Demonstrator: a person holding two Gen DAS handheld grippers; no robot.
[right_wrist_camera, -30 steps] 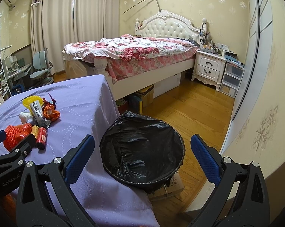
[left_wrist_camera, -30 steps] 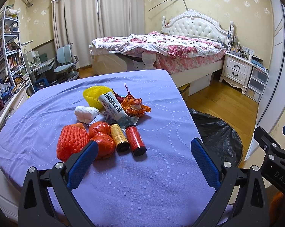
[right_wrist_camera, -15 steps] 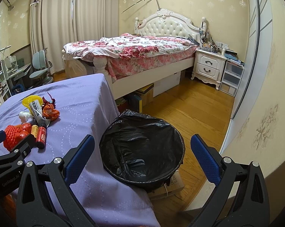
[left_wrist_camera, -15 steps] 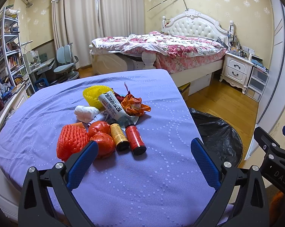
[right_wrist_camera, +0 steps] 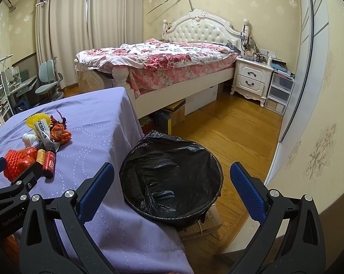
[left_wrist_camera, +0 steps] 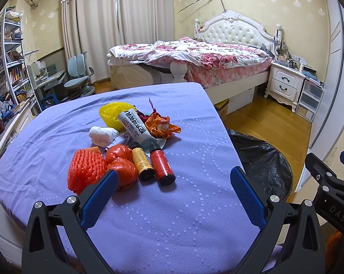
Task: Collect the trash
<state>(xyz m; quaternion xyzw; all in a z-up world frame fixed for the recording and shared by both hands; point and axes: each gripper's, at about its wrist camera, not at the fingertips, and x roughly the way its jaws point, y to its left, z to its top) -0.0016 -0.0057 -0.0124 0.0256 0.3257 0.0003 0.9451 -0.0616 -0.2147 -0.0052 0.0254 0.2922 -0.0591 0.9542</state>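
Partly hidden behind the wide-open, empty left tool: orange wad; right tool likewise.

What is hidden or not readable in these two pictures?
- Bin, left wrist view: the table edge hides most of it.
- Orange foam net, right wrist view: partly behind the left tool.
- Small bottles' labels: too small to read.
- Box under the bin: mostly covered.
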